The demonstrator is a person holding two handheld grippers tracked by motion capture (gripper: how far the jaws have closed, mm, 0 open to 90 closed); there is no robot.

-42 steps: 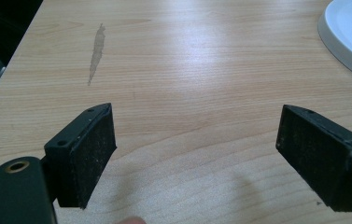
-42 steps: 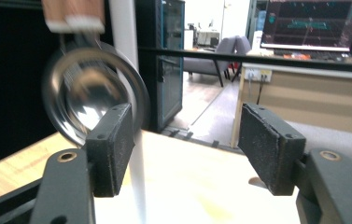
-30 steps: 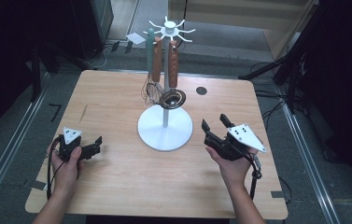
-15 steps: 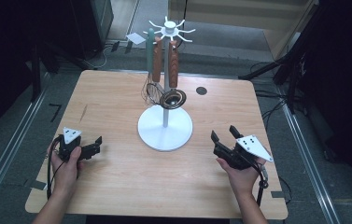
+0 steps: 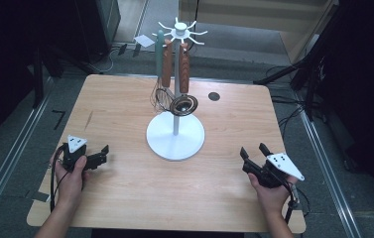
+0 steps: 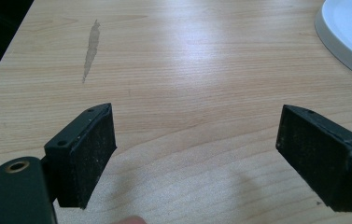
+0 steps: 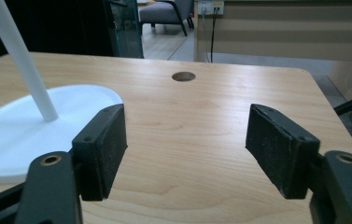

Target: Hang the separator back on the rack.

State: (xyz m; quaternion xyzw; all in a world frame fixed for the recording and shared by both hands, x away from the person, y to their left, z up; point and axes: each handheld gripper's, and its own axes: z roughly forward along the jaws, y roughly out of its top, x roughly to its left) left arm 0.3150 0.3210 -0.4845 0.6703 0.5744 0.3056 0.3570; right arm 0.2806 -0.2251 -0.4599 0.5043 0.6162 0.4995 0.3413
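A white hanging stand (image 5: 175, 137) with a round base and a hooked top stands mid-table. Two wooden-handled utensils hang from it, a wire whisk (image 5: 166, 67) and a round-headed skimmer (image 5: 184, 104), with a teal-handled one (image 5: 160, 48) beside them. My left gripper (image 5: 103, 154) rests low at the near left, open and holding nothing, jaws pointing right toward the base (image 6: 351, 32). In its own view the left gripper (image 6: 196, 140) frames bare wood. My right gripper (image 5: 253, 149) is at the near right, open and holding nothing. In its own view the right gripper (image 7: 187, 135) has the base (image 7: 24, 126) and pole (image 7: 19, 56) to its left.
A dark round hole (image 5: 214, 96) sits in the tabletop behind and right of the stand, and appears as a hole (image 7: 183, 76) ahead of the right jaws. A grey smear (image 6: 91, 46) marks the wood at the left. Cables and dark equipment surround the table.
My right gripper has drawn back from beside the stand's base toward the near right corner of the table, still open. The left gripper has stayed put.
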